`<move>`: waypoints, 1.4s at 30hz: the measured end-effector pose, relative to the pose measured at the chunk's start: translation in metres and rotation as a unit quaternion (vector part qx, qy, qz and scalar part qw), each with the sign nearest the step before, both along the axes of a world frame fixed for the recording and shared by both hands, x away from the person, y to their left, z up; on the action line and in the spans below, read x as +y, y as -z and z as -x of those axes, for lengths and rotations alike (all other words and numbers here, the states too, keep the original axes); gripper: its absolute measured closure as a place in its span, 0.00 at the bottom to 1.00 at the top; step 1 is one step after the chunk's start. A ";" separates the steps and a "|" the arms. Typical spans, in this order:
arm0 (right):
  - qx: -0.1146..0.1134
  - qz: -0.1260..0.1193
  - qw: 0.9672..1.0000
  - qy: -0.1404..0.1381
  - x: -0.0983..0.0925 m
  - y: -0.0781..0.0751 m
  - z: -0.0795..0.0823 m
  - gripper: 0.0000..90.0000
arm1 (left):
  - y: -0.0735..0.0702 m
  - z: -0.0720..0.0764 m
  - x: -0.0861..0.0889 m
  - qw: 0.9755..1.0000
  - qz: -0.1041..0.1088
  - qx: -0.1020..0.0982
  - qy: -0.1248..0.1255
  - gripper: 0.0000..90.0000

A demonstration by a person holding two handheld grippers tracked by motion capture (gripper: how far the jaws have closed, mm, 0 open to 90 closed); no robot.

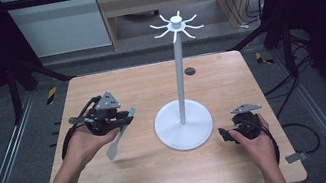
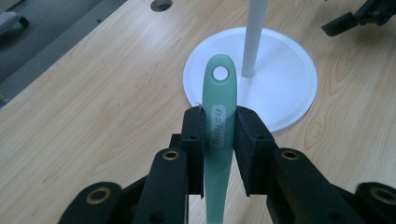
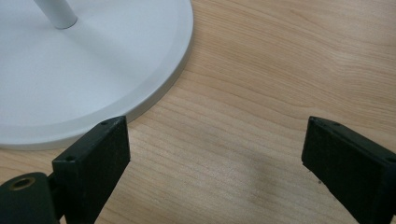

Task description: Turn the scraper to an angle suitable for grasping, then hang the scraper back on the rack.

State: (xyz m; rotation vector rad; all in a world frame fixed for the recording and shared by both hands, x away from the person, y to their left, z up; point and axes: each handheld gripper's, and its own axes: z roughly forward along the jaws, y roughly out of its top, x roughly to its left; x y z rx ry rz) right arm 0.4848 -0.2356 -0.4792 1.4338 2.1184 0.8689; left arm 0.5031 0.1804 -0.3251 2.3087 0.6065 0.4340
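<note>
Left tongs (image 2: 219,135) around smooth mint handle (image 2: 219,116)

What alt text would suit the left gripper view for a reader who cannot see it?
Two black jaws of the left gripper are shut on the handle of a mint-green utensil, whose end with a hanging hole points toward a white stand. The stand's round base and pole sit on a wooden table.
</note>
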 end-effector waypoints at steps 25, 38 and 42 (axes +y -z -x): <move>0.000 -0.005 1.000 0.002 0.000 -0.001 0.000 0.09 | -0.052 0.011 -0.025 0.994 0.087 -0.067 -0.014 0.83; -0.004 -0.008 1.000 0.001 -0.002 -0.001 0.001 0.09 | -0.079 0.016 -0.043 0.990 0.106 -0.090 -0.003 0.82; -0.003 -0.009 1.000 0.002 -0.002 -0.001 0.001 0.09 | -0.082 0.016 -0.044 0.990 0.108 -0.095 -0.004 0.82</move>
